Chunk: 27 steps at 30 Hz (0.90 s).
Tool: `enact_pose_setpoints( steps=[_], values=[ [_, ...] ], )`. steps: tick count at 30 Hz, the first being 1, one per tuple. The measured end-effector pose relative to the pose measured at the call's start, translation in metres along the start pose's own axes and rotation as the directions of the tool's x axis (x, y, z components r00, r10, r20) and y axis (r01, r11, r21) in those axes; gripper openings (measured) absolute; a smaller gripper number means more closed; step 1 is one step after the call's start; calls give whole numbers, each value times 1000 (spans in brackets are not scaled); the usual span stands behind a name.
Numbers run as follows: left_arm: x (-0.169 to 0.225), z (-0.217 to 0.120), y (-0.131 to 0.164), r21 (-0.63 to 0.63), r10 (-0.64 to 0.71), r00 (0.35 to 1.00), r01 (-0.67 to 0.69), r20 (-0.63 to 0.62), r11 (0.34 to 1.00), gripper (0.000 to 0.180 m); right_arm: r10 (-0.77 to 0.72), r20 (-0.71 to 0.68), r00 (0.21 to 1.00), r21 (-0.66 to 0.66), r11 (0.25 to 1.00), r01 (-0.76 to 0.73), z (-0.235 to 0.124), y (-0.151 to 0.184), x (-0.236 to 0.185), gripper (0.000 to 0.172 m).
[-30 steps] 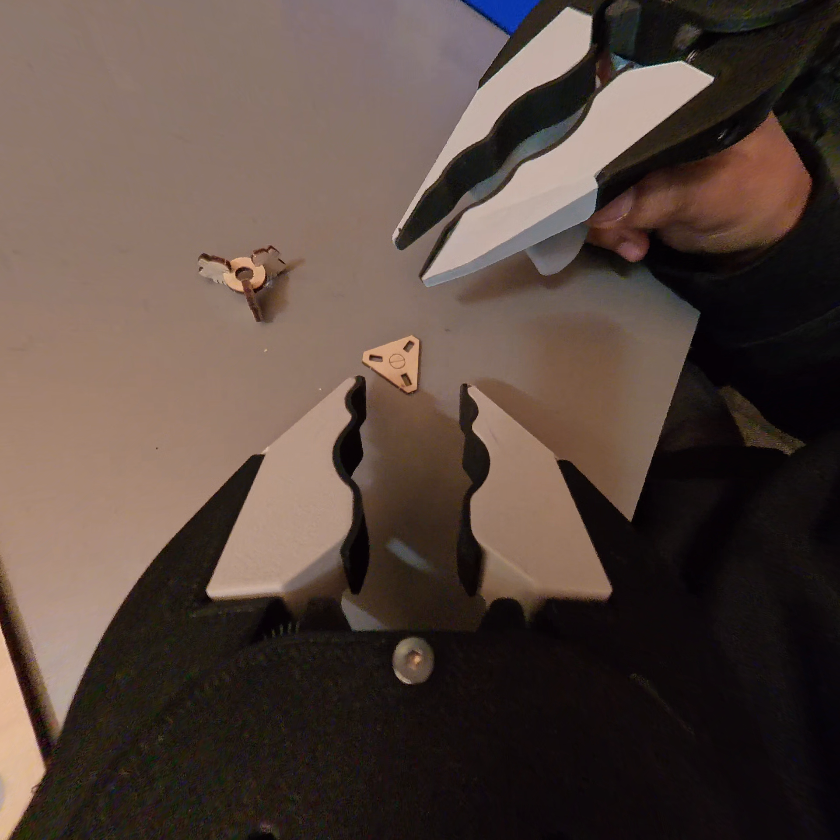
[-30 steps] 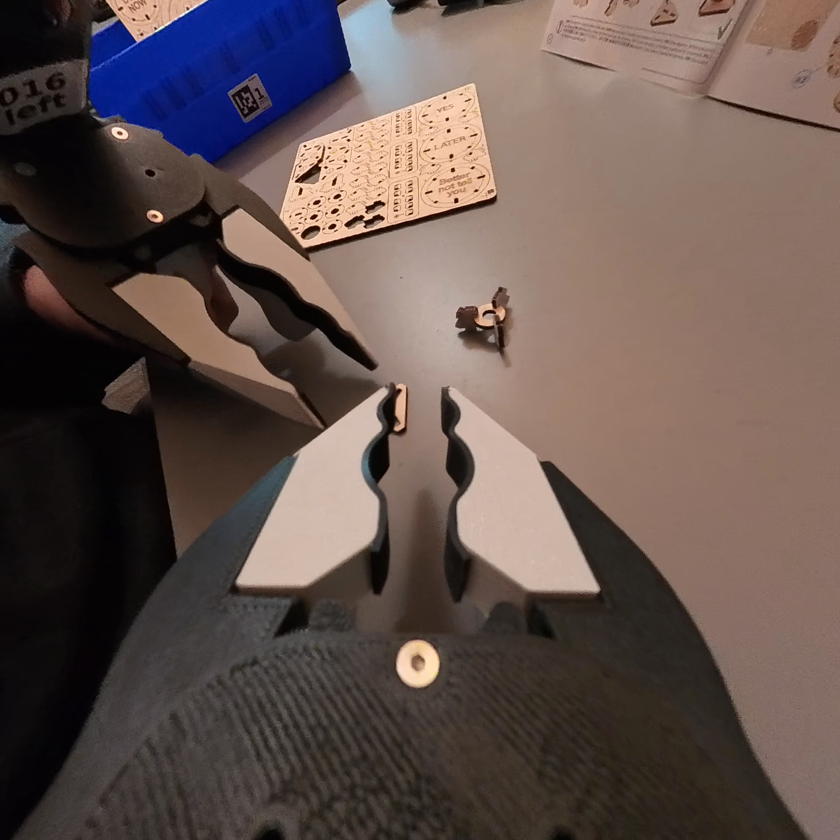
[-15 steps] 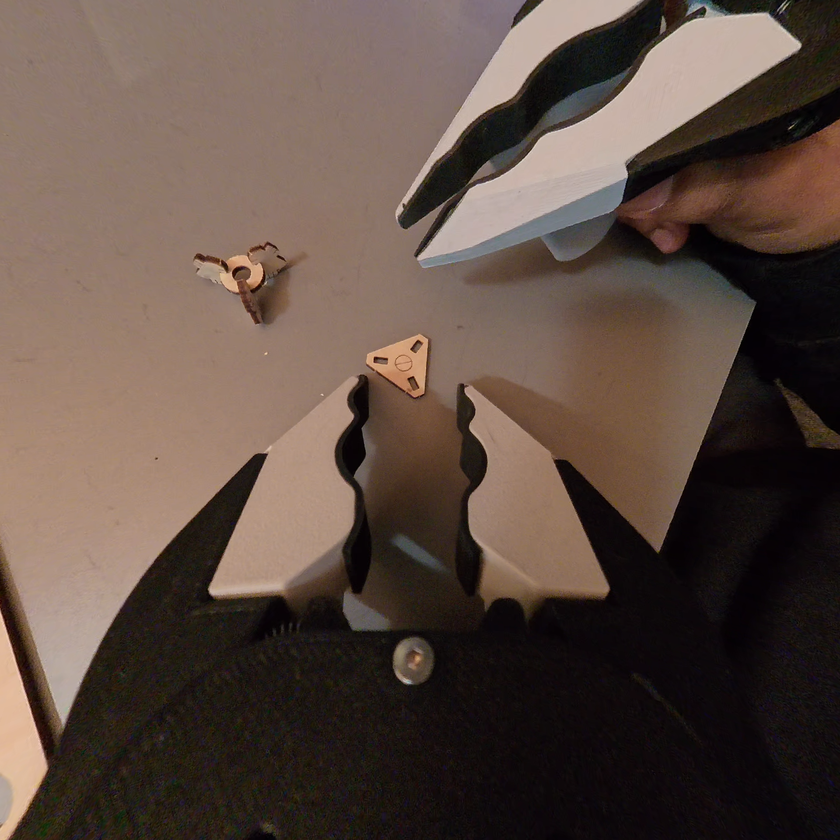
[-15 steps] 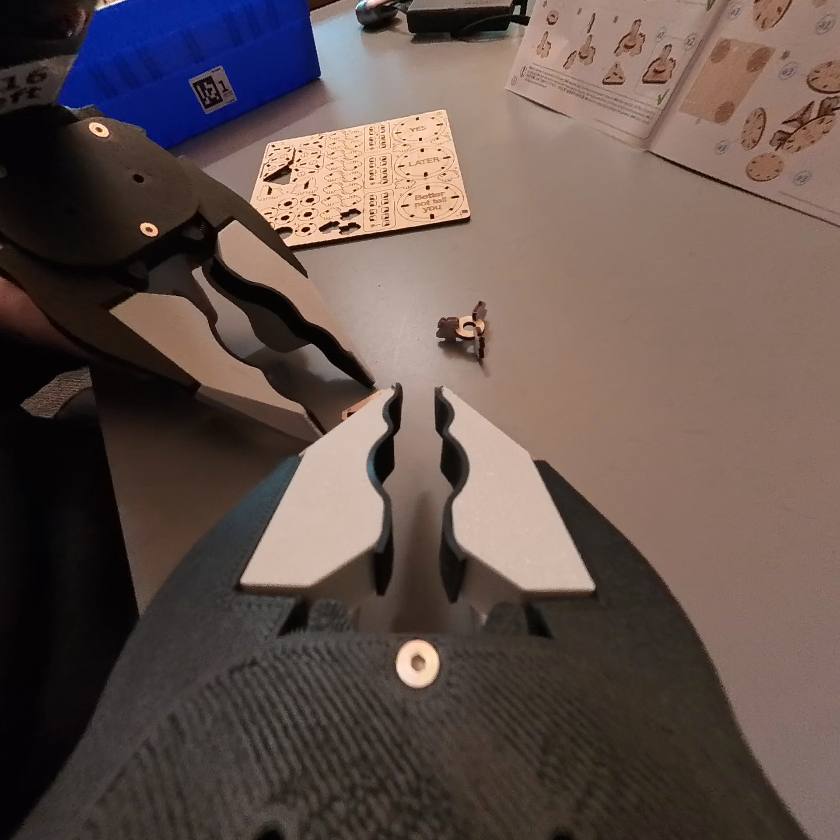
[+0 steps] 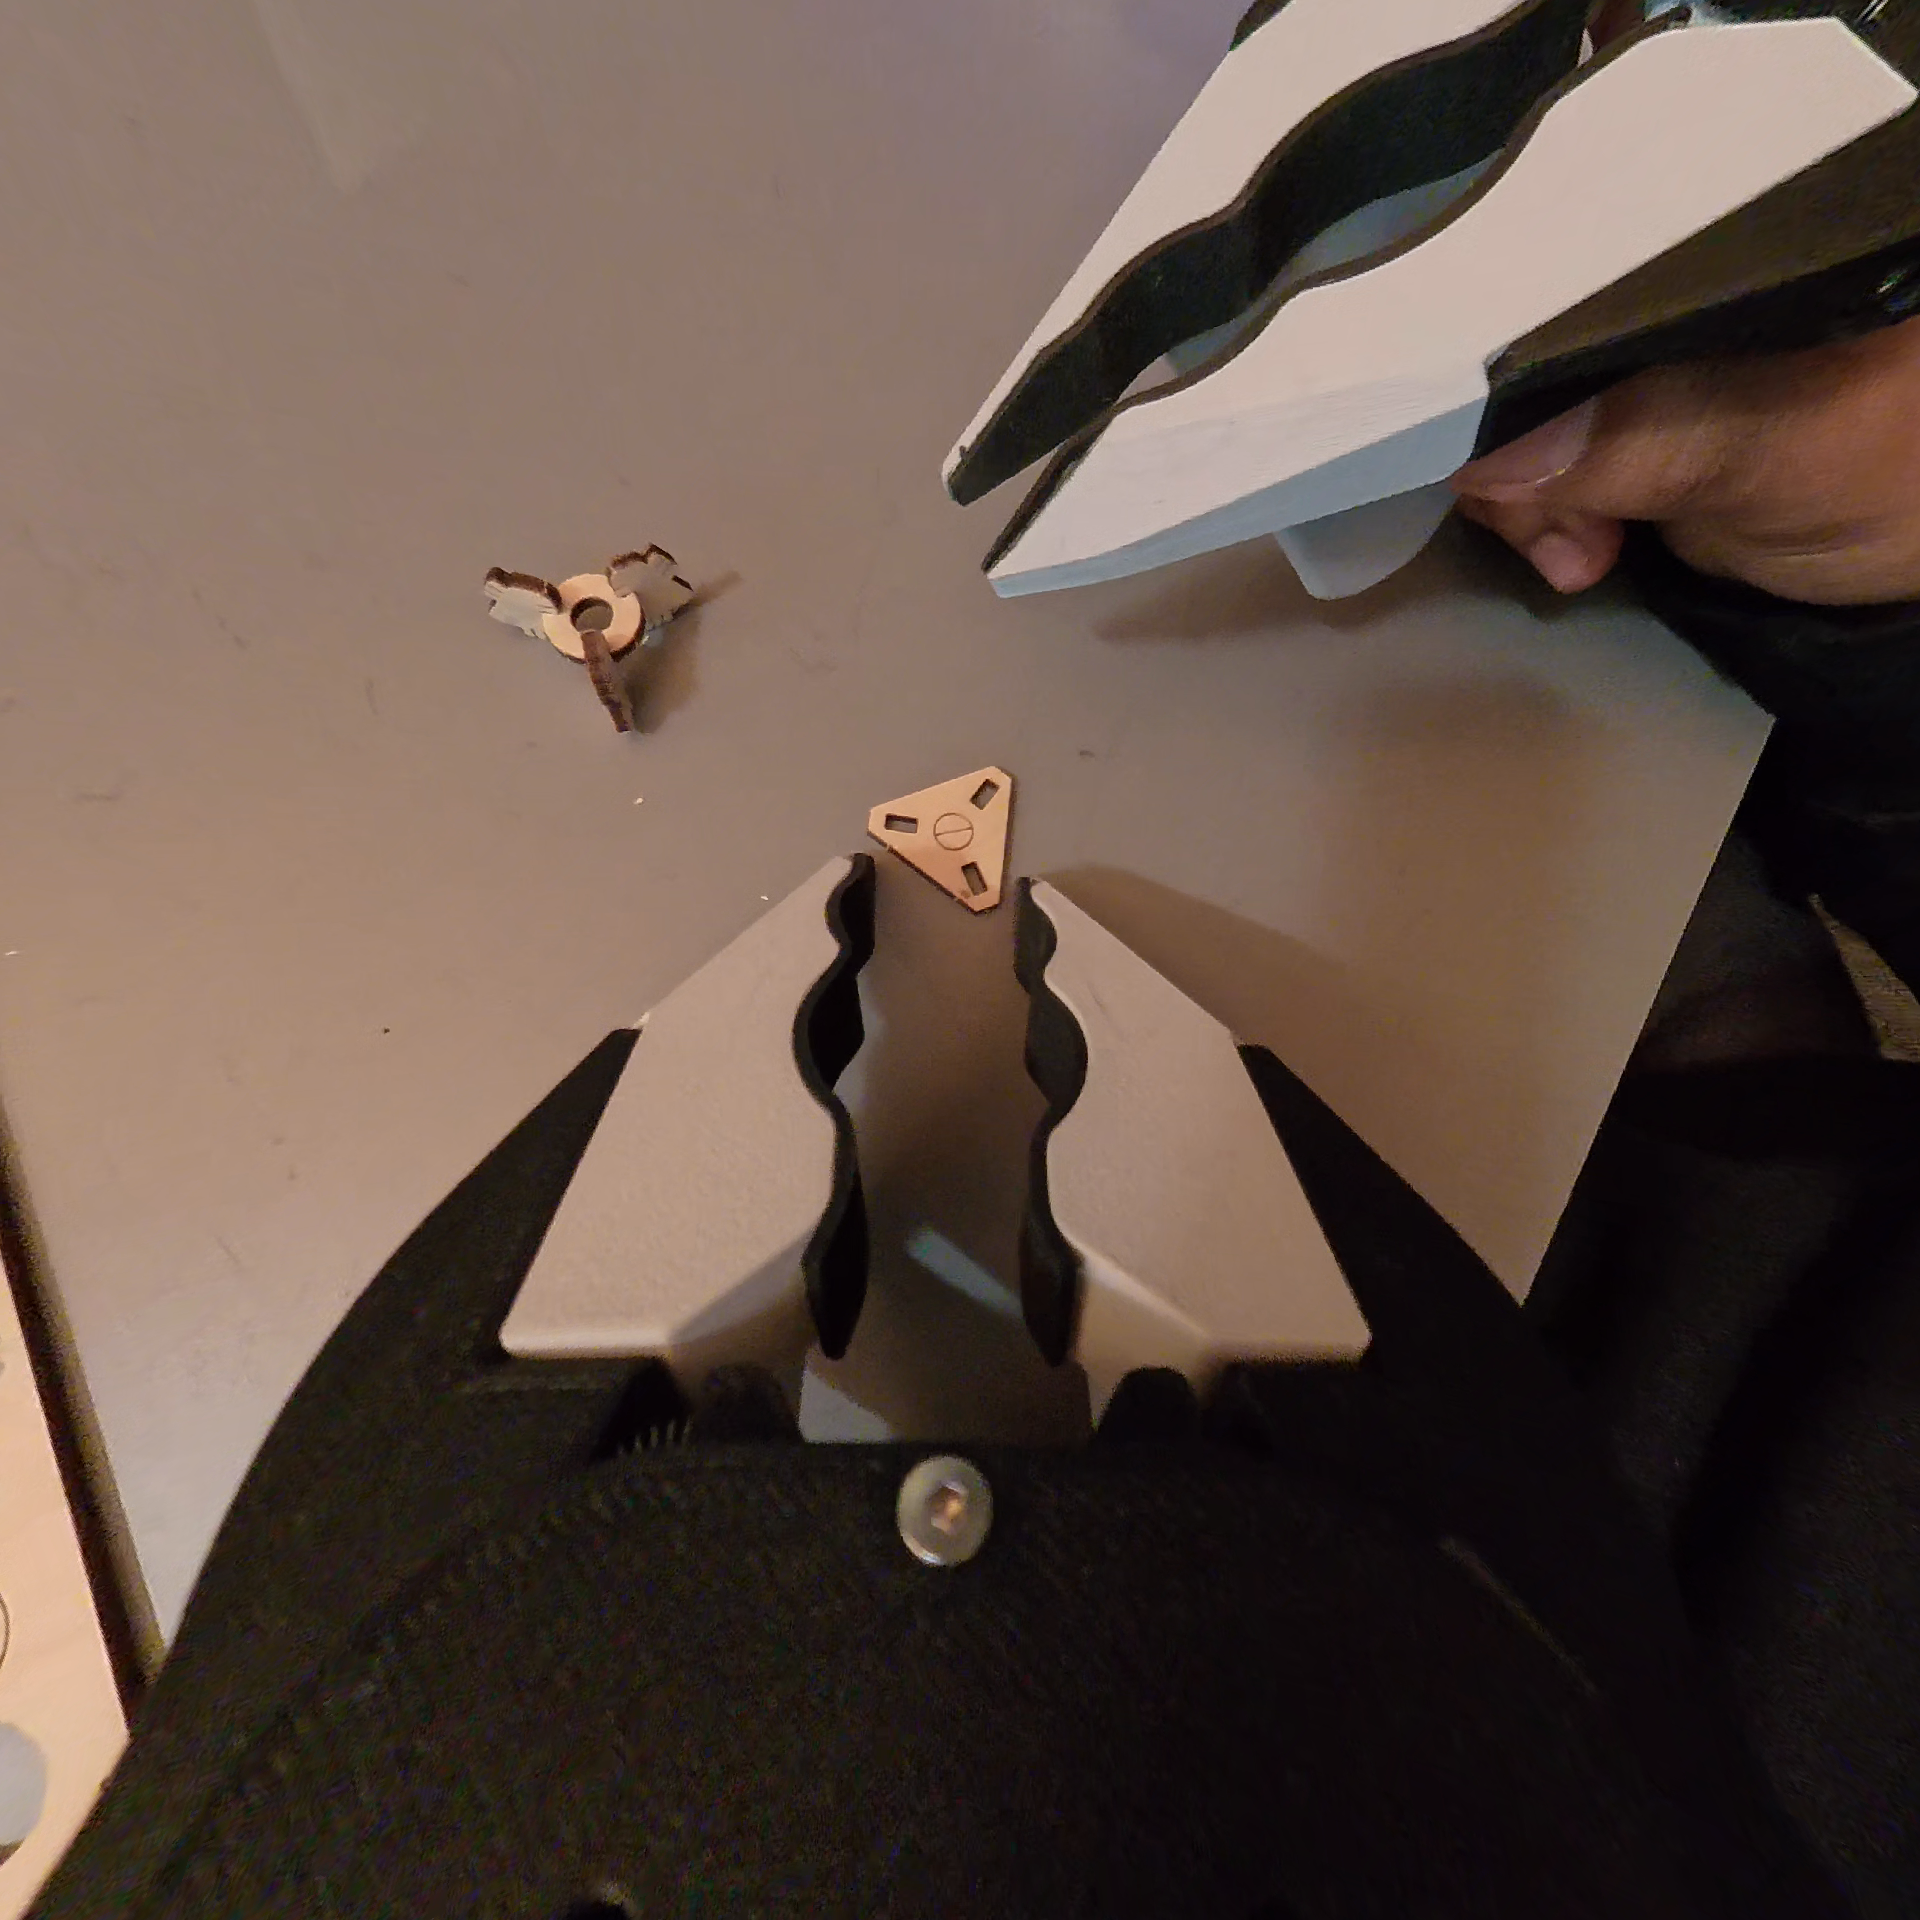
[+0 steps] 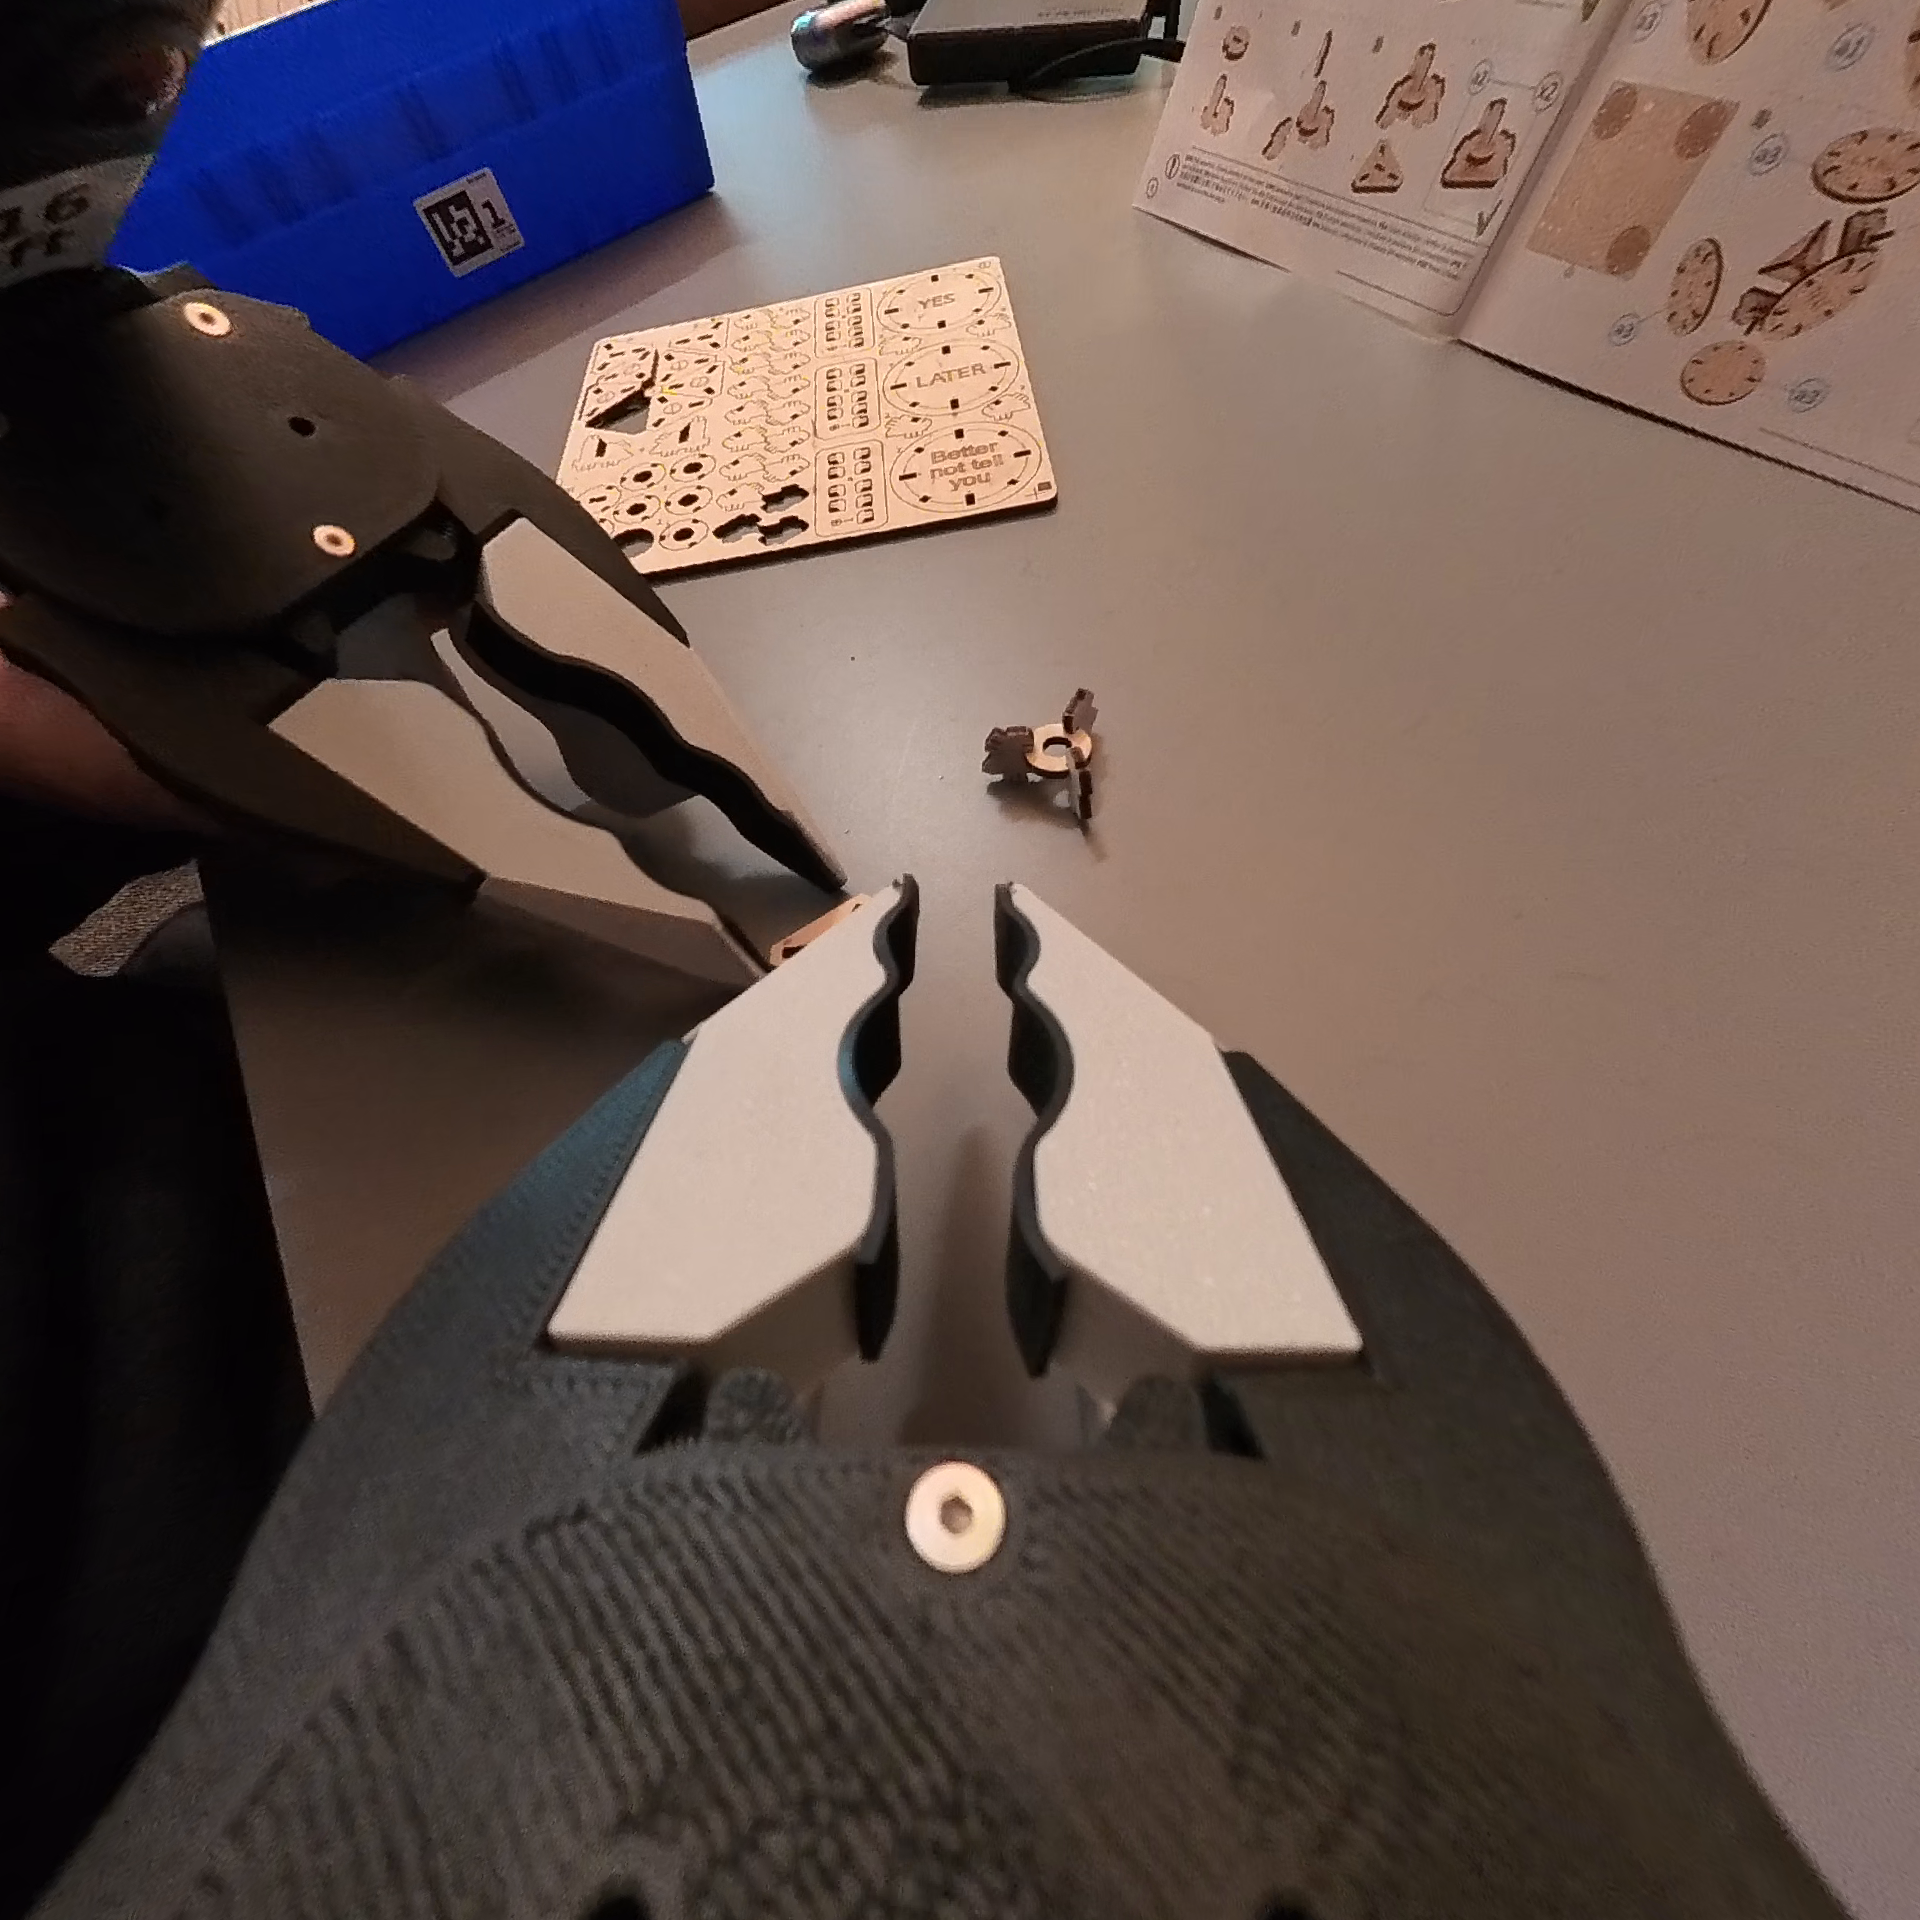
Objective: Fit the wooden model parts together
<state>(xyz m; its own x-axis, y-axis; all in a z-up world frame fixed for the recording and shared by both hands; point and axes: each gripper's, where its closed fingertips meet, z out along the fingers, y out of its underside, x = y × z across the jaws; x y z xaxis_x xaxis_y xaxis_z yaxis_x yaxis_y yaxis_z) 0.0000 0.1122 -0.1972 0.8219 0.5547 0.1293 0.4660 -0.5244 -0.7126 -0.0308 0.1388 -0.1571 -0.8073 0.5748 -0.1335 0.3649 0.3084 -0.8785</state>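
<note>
On the grey bench (image 5: 312, 312), well off to the left of the left tongs (image 5: 940, 883), stands a small three-winged wooden piece with a round washer-like hub (image 5: 592, 623). The left tongs hang just over the bench with their fingers apart and nothing clamped. A flat tan wooden triangle with three slots and a round centre mark (image 5: 948, 834) lies on the bench right at their tips, its near corner reaching between them, with a gap to each pad. Farther right and beyond, the right tongs (image 5: 971, 530) hover above the bench in a hand (image 5: 1704, 488), fingers narrowly apart on air. From their side, a blue bin (image 6: 416, 135), a cut plywood sheet (image 6: 810, 416) and a paper instruction booklet (image 6: 1558, 177) lie beyond.
</note>
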Motion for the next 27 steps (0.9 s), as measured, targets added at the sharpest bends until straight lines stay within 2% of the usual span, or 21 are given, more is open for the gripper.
enact_pose_setpoints(
  steps=[27],
  values=[
    [-13,-3,1,-3,39,999,-39,26,999,27,12,7,1000,4,1000,-12,0,-1,1,13]
  ],
)
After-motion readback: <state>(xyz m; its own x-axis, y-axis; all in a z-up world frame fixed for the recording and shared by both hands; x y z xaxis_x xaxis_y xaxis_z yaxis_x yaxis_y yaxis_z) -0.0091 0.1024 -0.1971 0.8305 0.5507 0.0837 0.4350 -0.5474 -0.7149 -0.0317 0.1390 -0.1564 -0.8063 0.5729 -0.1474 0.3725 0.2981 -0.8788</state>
